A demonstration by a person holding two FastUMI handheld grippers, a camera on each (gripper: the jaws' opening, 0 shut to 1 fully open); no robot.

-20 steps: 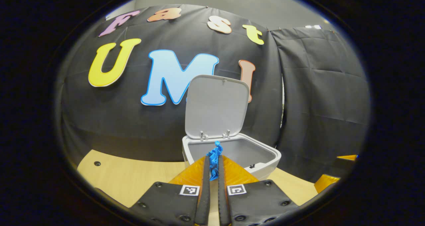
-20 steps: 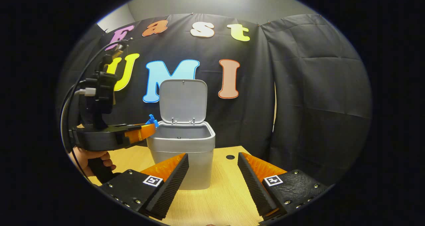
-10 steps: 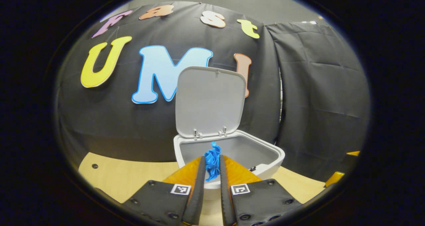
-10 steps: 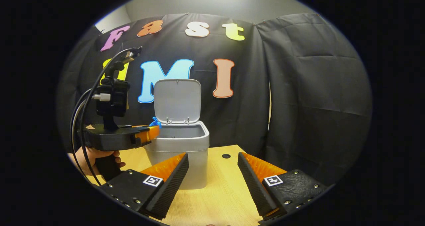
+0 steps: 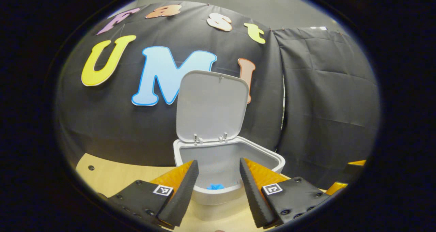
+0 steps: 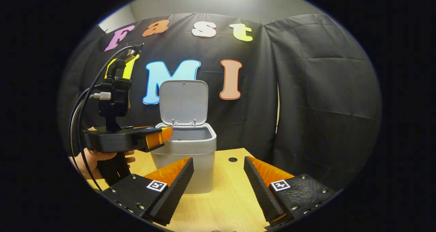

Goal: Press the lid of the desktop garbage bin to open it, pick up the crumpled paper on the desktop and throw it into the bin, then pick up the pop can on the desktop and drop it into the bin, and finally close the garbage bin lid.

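The grey desktop bin (image 5: 266, 157) stands on the wooden table with its lid (image 5: 211, 106) raised upright at the back. A blue crumpled paper (image 5: 215, 186) lies inside the bin, low against the near wall. My left gripper (image 5: 218, 161) hovers over the bin's near rim, open, with nothing between its fingers. In the right gripper view the bin (image 6: 185, 148) and its raised lid (image 6: 184, 101) stand ahead. There the left gripper (image 6: 165, 136) reaches over the bin's left rim, held by a hand (image 6: 92, 157). My right gripper (image 6: 218, 158) is open and empty, low over the table in front of the bin.
The wooden table (image 6: 224, 198) runs from my right gripper to the bin, with a small round hole (image 6: 232, 159) right of the bin. Black cloth closes the booth behind and to the right. Cables (image 6: 80, 109) loop up from the left gripper.
My left gripper moved forward over the bin and opened. The blue crumpled paper it held has dropped into the bin. My right gripper stayed nearly still.
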